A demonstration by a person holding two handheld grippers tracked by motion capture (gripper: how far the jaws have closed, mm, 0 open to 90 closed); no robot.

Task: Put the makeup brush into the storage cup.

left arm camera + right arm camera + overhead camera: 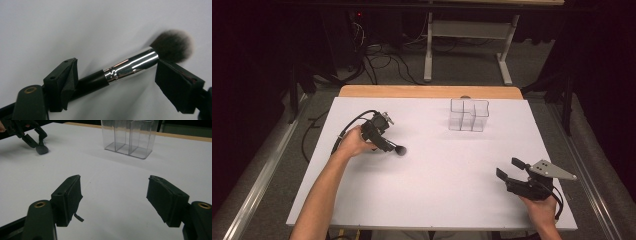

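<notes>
A makeup brush (132,63) with a black handle, a shiny silver ferrule and a dark fluffy head lies on the white table top. My left gripper (117,75) is open around it. The handle runs past the left pad and the bristles end by the right pad, and neither pad visibly presses on it. From above, the left gripper (389,145) sits at the table's left, and the brush head (401,150) pokes out to its right. My right gripper (509,168) rests open and empty near the front right corner, its pads (70,197) wide apart.
A clear plastic organizer (468,115) with several compartments stands empty at the back middle of the table (437,170); it also appears ahead in the right gripper view as the organizer (130,137). Cables and a desk frame (467,40) lie on the floor beyond.
</notes>
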